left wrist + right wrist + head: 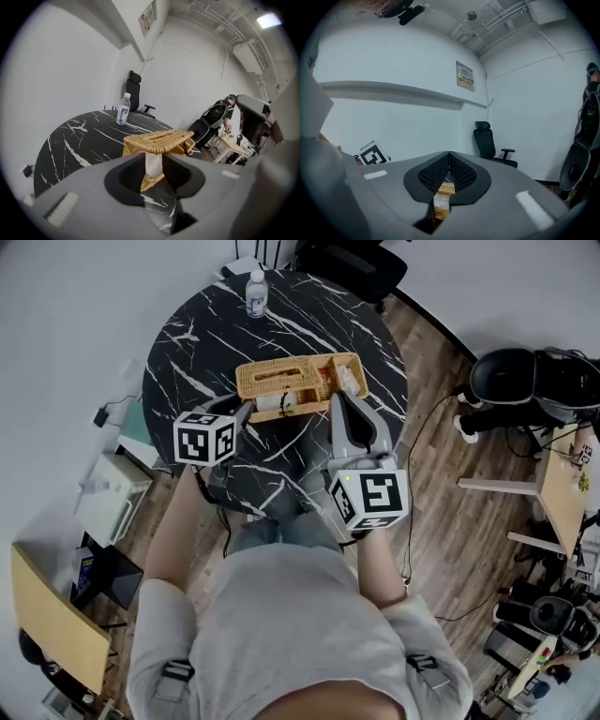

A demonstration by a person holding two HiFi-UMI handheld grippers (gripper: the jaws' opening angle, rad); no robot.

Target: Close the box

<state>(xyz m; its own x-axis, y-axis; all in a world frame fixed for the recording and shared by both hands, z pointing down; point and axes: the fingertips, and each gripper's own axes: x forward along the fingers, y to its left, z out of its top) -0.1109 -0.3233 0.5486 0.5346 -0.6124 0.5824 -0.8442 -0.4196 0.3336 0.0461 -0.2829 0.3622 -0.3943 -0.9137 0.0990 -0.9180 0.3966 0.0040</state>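
A woven wicker box (pixel 298 382) stands mid-table on the round black marble table (pixel 202 343). Its lid (pixel 274 377) covers the left part, while the right end (pixel 345 376) shows its inside. A white panel (pixel 287 401) shows on the box's near side. My left gripper (pixel 242 414) points at the box's near left corner. In the left gripper view its jaws (pixel 153 161) stand open, with the box (pixel 159 139) and the white panel (pixel 153 165) seen in the gap. My right gripper (pixel 339 407) reaches the box's near right side. Its jaws (pixel 449 157) are shut, with wicker (pixel 443 188) visible below the tips.
A clear water bottle (pixel 256 293) stands at the table's far edge, also seen upright in the left gripper view (pixel 123 108). A black office chair (pixel 136 90) stands behind the table. A dark scooter-like machine (pixel 511 376) and a wooden desk (pixel 562 486) are to the right.
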